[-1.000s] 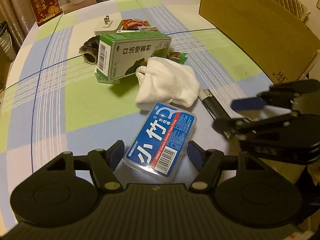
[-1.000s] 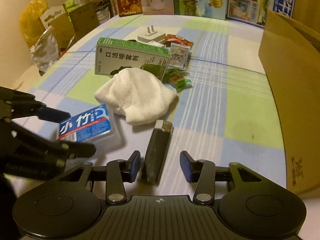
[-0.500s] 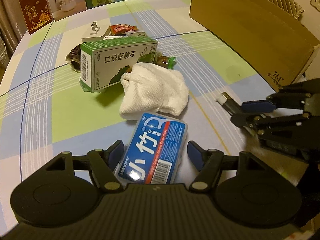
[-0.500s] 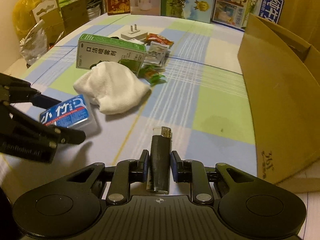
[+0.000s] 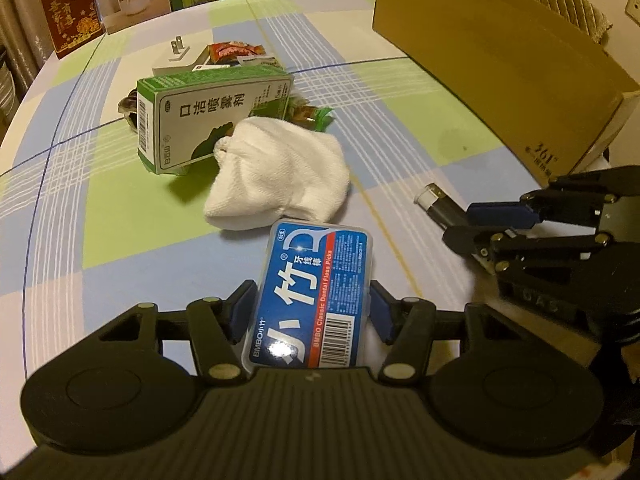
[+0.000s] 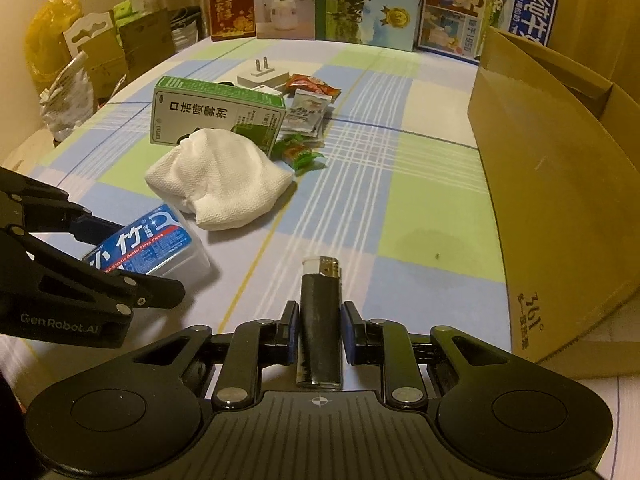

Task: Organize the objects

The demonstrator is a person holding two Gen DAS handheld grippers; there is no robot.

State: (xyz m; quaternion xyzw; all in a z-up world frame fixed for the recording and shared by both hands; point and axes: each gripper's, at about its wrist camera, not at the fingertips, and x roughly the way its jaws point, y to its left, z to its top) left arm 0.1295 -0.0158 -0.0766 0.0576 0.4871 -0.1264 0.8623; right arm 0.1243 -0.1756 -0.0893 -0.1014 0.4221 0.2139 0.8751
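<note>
A clear box of floss picks with a blue label [image 5: 312,280] lies on the checked tablecloth, and my left gripper [image 5: 312,312] is shut on its sides. The same box [image 6: 148,244] shows at the left of the right wrist view. My right gripper [image 6: 320,332] is shut on a black lighter [image 6: 320,312], whose metal head points forward. In the left wrist view the lighter [image 5: 434,200] sticks out of the right gripper at the right edge.
A white cloth [image 5: 280,176] lies just beyond the floss box, against a green carton [image 5: 208,120]. Behind them are snack packets [image 6: 308,108] and a white plug adapter [image 6: 262,76]. An open cardboard box [image 6: 552,200] stands on the right. Printed boxes [image 6: 360,0] line the far edge.
My right gripper went from open around the lighter to shut on it. My left gripper's fingers closed in onto the floss box. Both grippers shifted slightly over the table.
</note>
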